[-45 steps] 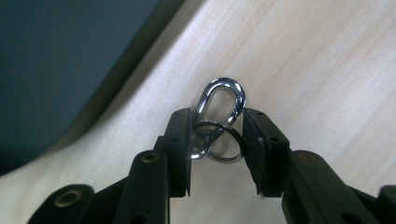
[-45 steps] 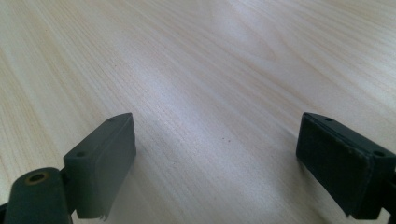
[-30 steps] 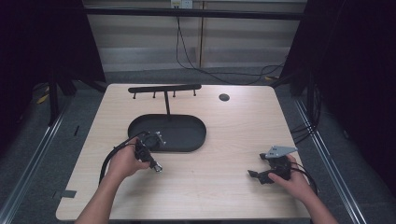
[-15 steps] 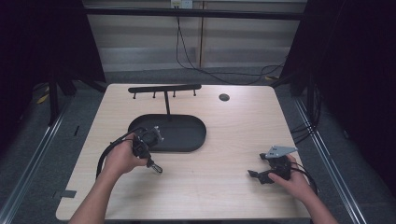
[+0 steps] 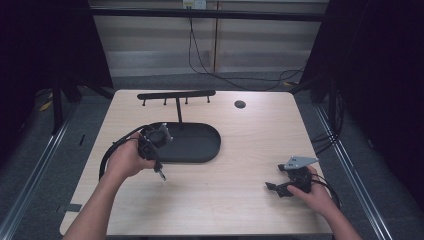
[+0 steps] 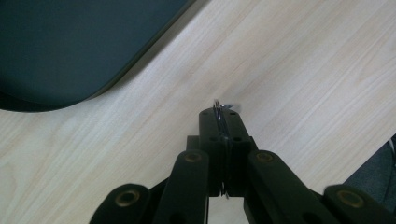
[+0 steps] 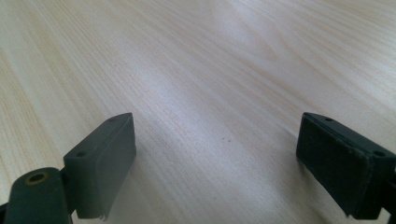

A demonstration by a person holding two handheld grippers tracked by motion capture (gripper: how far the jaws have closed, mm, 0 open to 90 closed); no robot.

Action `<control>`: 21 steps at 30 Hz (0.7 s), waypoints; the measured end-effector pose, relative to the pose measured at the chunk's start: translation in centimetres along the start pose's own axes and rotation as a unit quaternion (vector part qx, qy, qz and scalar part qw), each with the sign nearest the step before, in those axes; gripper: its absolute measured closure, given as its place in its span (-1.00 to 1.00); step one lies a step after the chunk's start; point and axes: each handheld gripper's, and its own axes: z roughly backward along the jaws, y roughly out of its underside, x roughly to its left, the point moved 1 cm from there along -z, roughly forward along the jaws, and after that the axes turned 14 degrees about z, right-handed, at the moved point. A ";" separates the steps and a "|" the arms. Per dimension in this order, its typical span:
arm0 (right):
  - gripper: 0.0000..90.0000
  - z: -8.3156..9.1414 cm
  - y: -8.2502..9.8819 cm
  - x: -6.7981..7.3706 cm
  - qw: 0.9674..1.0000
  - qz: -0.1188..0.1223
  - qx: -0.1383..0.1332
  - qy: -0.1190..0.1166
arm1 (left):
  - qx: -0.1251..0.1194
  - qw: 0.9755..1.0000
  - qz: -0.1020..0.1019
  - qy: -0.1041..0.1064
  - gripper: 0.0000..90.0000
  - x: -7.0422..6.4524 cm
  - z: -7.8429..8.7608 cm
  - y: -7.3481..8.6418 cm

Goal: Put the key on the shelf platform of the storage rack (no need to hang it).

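The left tongs [image 6: 219, 122], seen at the lower middle of the left gripper view, are clamped flat on a thin metal ring [image 6: 217, 106]; only its bright edge shows at the tips. In the high view it sits left of centre [image 5: 161, 173], just off the near rim of the dark oval stand [image 5: 200, 142]. The ring looks light, stiff and slippery, so it could easily pivot or slide between the pads. A hold across its flat faces seems best. The right tongs [image 5: 278, 188] rest open on the bench [image 5: 240, 210], lower right, gripping nothing.
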 end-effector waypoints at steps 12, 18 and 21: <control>-0.75 0.0 0.0 0.0 1.000 0.000 0.000 0.000 | -0.005 1.000 0.009 0.006 0.98 0.3 1.5 -0.6; -0.74 0.0 0.0 0.0 1.000 0.000 0.000 0.000 | 0.001 1.000 0.013 0.010 0.98 0.5 2.2 -1.0; -0.74 0.0 0.0 0.0 1.000 0.000 0.000 0.000 | 0.001 1.000 0.015 0.011 0.98 0.6 2.4 -1.3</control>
